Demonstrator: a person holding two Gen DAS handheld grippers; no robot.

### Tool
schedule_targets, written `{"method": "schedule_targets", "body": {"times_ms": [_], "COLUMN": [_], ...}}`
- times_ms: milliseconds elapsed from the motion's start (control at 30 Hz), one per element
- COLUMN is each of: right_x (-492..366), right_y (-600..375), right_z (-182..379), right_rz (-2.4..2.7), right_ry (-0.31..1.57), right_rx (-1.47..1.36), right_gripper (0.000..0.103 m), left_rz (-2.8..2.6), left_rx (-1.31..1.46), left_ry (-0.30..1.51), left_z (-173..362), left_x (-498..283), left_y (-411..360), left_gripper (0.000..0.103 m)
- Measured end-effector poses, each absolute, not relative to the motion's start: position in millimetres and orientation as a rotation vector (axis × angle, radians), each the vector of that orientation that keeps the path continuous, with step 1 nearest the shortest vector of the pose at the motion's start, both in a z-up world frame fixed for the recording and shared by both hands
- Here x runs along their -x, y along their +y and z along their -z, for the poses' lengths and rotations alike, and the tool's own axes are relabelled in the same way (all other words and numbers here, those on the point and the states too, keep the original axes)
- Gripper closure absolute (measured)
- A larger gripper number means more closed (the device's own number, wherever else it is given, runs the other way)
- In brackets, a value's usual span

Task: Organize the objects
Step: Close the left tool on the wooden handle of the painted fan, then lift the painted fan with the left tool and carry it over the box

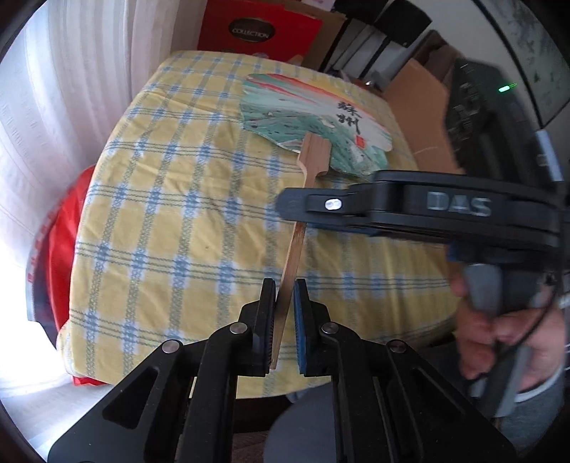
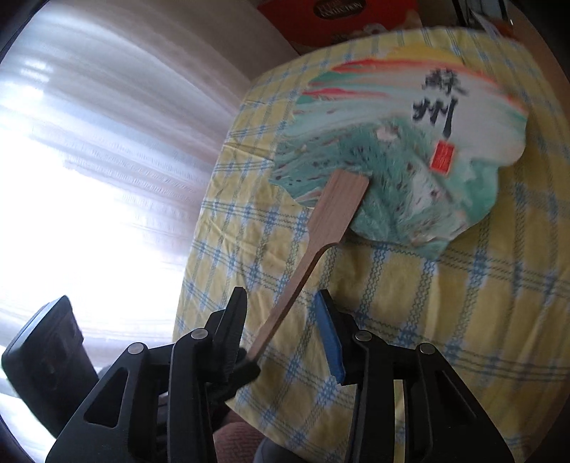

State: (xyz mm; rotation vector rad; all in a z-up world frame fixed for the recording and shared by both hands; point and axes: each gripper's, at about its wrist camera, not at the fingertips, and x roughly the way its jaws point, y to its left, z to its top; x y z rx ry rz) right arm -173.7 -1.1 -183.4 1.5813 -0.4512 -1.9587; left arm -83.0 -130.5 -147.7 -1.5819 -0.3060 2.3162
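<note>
The fan [image 1: 313, 121] lies on the table [image 1: 171, 213] in the upper right of the left view, handle running down-frame into the left gripper [image 1: 285, 320], clamped on its end. The right gripper [image 2: 281, 331] straddles the handle mid-length, pads apart.

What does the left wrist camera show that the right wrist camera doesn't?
Only the left wrist view shows the right tool from outside, reaching across the handle, with the person's hand gripping its grey grip, plus cardboard boxes beyond the table. Only the right wrist view shows the right tool's own fingers, open around the handle's end. Both show the painted fan with its wooden handle on the yellow checked cloth, and the red box.
</note>
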Motion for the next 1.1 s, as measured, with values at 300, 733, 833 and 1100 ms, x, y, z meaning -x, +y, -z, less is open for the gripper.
{"method": "schedule_targets", "body": {"times_ms": [300,733,833,1100], "right_x": [179,172,169,154], "right_y": [3,-1,0,10], "right_z": [196,166,154,118], "right_rz": [1.891,1.881,1.910,2.007], "right_ry": [-0.589,-0.625,-0.592,-0.477], "right_rx": [-1.595,-1.486,-1.455,-1.350], "right_gripper": [0.080,0.087,0.087,0.087], "left_rz": [-2.343,-2.357,-2.361,-2.362], "left_rx": [1.546,1.503,1.471,1.383], "left_ry": [-0.255,-0.223,-0.212,-0.209], "left_z": [138,128,116,92], "left_x": [85,81,80,69], "left_y": [-121,-114,-108,-93], "left_gripper": [0.095,0.097,0.097,0.095]}}
